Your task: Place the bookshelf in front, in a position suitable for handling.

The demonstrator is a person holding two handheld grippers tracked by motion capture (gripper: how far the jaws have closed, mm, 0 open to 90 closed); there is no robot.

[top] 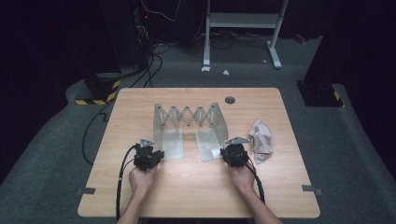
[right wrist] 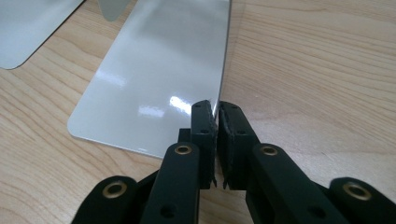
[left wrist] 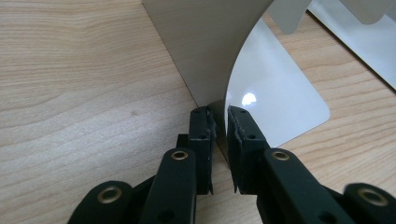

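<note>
Each gripper pinches an upright end plate of the rack [top: 188, 122], just ahead of the hands: left gripper [left wrist: 220, 122] on one edge, right gripper [right wrist: 217, 115] on the other, probably to slide the ends together or apart.

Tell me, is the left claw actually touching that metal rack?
Touching. The left gripper view shows the left gripper with both jaws clamped on the rack's upright end plate.
</note>
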